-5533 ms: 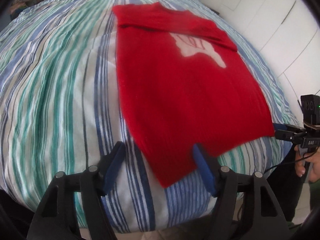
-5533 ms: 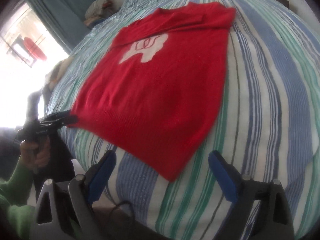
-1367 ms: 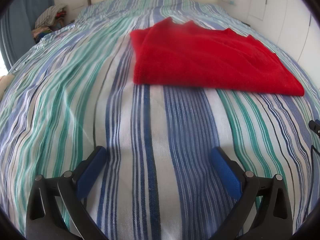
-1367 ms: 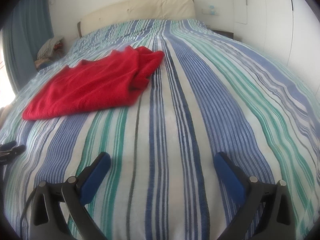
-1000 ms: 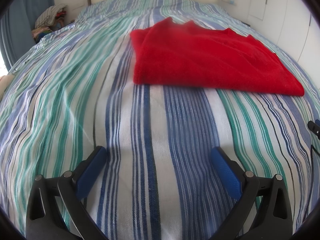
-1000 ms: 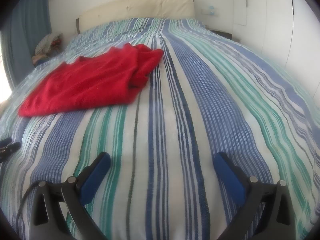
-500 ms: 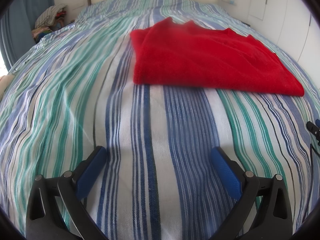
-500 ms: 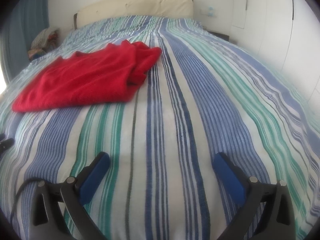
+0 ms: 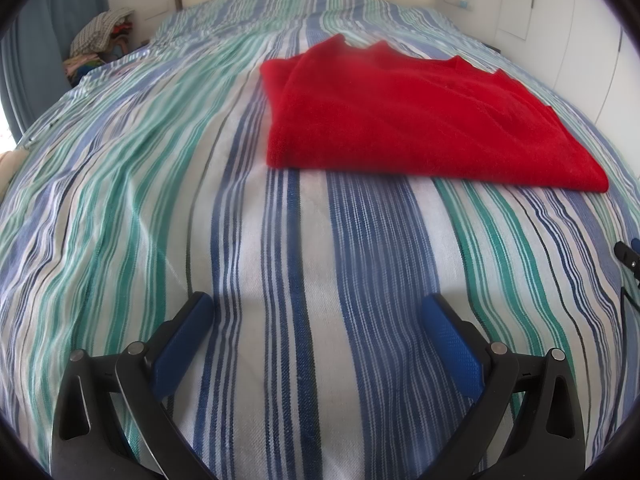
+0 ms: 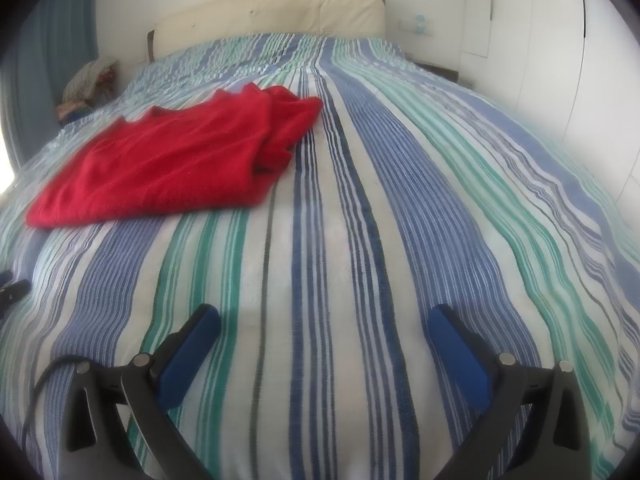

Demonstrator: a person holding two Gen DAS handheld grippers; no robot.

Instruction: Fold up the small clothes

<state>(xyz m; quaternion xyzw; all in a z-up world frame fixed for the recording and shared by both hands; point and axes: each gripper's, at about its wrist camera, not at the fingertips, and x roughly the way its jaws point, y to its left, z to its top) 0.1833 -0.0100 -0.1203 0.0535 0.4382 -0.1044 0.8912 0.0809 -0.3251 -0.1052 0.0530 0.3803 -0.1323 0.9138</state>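
Observation:
A red knitted sweater (image 9: 404, 120) lies folded on the striped bedspread (image 9: 280, 264). It shows up and to the right in the left wrist view, and up and to the left in the right wrist view (image 10: 176, 160). My left gripper (image 9: 316, 312) is open and empty, low over the bedspread, well short of the sweater. My right gripper (image 10: 324, 320) is open and empty, also short of the sweater and to its right. The right gripper's tip (image 9: 628, 254) shows at the right edge of the left wrist view; the left gripper's tip (image 10: 12, 290) shows at the left edge of the right wrist view.
A cream headboard (image 10: 272, 16) stands at the far end of the bed. A pile of clothes (image 9: 100, 44) sits at the far left beside a blue curtain (image 9: 52, 20). White wardrobe doors (image 10: 560, 40) run along the right side.
Since 5.5 s ago the flat sweater has been folded and both grippers have drawn back from it. Over the last second the right gripper's view drifts slightly; the left stays still.

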